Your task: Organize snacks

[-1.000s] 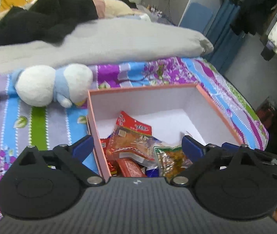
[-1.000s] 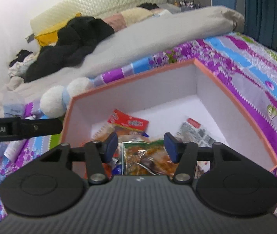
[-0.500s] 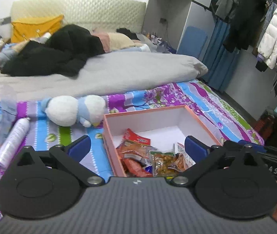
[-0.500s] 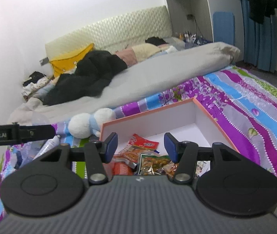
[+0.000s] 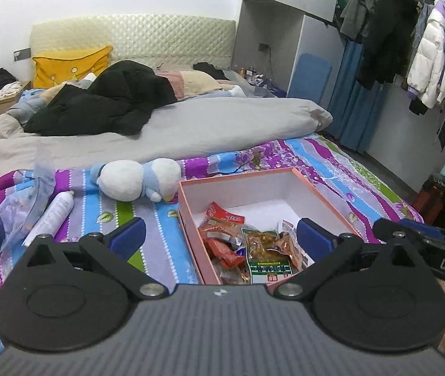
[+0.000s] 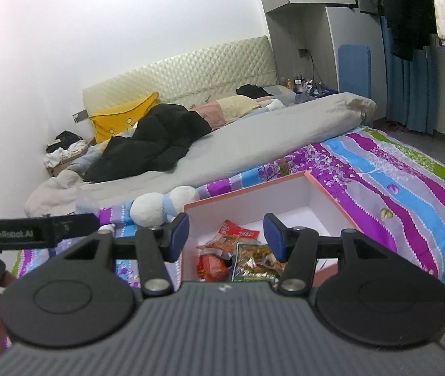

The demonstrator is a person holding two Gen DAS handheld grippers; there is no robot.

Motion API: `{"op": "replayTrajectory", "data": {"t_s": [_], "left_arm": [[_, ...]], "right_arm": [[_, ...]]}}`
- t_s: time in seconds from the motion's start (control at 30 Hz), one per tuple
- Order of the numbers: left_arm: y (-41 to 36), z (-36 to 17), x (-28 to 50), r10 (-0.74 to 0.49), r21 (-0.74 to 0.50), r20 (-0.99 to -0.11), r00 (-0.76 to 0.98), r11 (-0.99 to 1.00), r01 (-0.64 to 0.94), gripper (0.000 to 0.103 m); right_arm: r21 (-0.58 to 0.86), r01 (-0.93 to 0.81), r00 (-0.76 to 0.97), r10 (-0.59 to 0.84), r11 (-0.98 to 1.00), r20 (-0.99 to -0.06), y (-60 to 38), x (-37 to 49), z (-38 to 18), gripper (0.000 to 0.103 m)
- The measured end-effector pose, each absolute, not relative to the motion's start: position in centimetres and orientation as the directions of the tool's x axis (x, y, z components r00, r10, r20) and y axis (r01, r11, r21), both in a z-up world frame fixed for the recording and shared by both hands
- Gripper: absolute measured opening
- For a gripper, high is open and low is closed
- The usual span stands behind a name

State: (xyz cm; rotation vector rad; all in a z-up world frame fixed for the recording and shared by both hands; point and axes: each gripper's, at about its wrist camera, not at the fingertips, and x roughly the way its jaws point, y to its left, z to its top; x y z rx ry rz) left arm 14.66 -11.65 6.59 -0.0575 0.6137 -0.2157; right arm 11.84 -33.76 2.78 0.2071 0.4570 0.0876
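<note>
A pink-rimmed box (image 5: 188, 206) (image 6: 325, 194) with a white inside lies on the striped bedspread. Several snack packets (image 5: 253, 250) (image 6: 238, 250) are piled in its near half, among them a green-labelled one (image 5: 266, 263) and red ones (image 5: 225, 219). My left gripper (image 5: 219, 239) hangs above and in front of the box, jaws wide open and empty. My right gripper (image 6: 226, 235) also hovers over the near end of the box, jaws partly open with nothing between them. The right gripper's body shows at the right edge of the left wrist view.
A white-and-blue plush toy (image 5: 137, 178) (image 6: 159, 206) lies just left of the box. A white spray can (image 5: 51, 216) and clear plastic wrap (image 5: 18, 213) lie further left. A grey duvet (image 5: 191, 125), black jacket (image 5: 112, 100) and yellow pillow (image 5: 69, 62) fill the bed behind. Clothes hang at right.
Both grippers have pulled up and back from the box, so it looks smaller and lower now. More of the bed and room has come into view. Neither gripper's jaw gap changed.
</note>
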Motion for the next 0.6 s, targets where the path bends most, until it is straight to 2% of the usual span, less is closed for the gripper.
{"op": "replayTrajectory", "data": {"t_s": [0.6], "left_arm": [[-9.8, 4.3, 10.0, -0.182, -0.12, -0.577, 0.796, 0.983, 0.138, 0.103]], "right_arm": [[0.158, -0.039, 0.89, 0.106, 0.987, -0.444, -32.1, 7.6, 0.5, 0.055]]}}
